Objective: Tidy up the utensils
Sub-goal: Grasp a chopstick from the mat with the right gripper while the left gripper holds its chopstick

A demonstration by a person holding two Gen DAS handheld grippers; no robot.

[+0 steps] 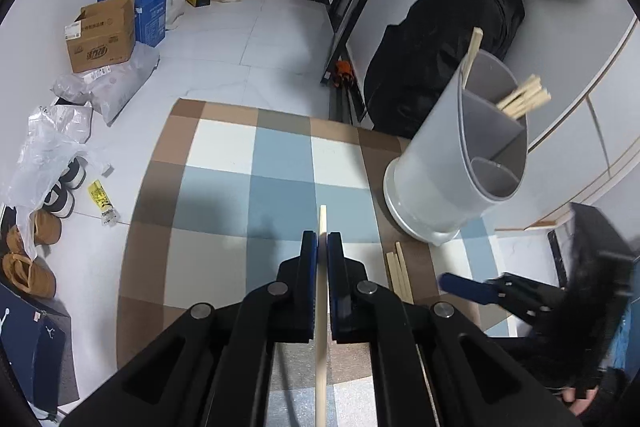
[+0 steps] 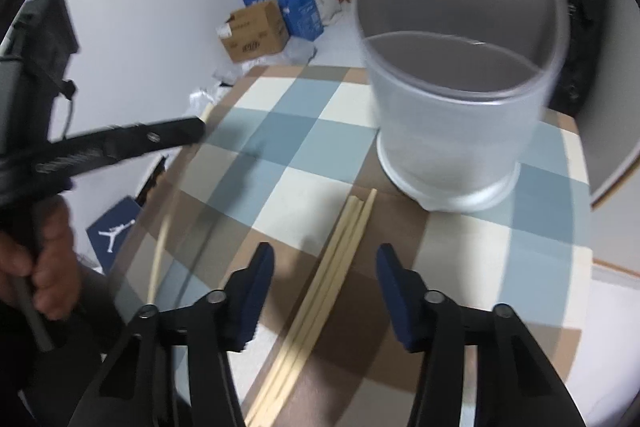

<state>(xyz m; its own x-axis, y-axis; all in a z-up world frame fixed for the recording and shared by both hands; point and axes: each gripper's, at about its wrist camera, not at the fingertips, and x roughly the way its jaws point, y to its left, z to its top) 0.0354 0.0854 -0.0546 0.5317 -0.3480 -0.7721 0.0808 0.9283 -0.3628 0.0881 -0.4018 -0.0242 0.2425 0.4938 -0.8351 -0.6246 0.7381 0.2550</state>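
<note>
One utensil holder (image 2: pixel 460 115) with three compartments, one chopstick (image 1: pixel 322 227) clamped, three chopsticks (image 2: pixel 340 247) lying together on the worktop, two cardboard boxes (image 1: pixel 102 35) by the wall.

Table (image 1: pixel 280 163), left wrist view: centre and left of the checked top bare, free passage there. Utensil holder (image 1: pixel 452 163) stands at right, tall, blocking that side; chopsticks (image 1: pixel 524 99) jut from its rear compartment, two nearer compartments open. Loose chopsticks (image 1: pixel 400 275) lie flat just below its base. Right gripper (image 1: pixel 464 287) occupies lower right. Right wrist view: bare strip each side of the loose chopsticks (image 2: pixel 332 279); left gripper (image 2: pixel 200 129) crosses at left.
</note>
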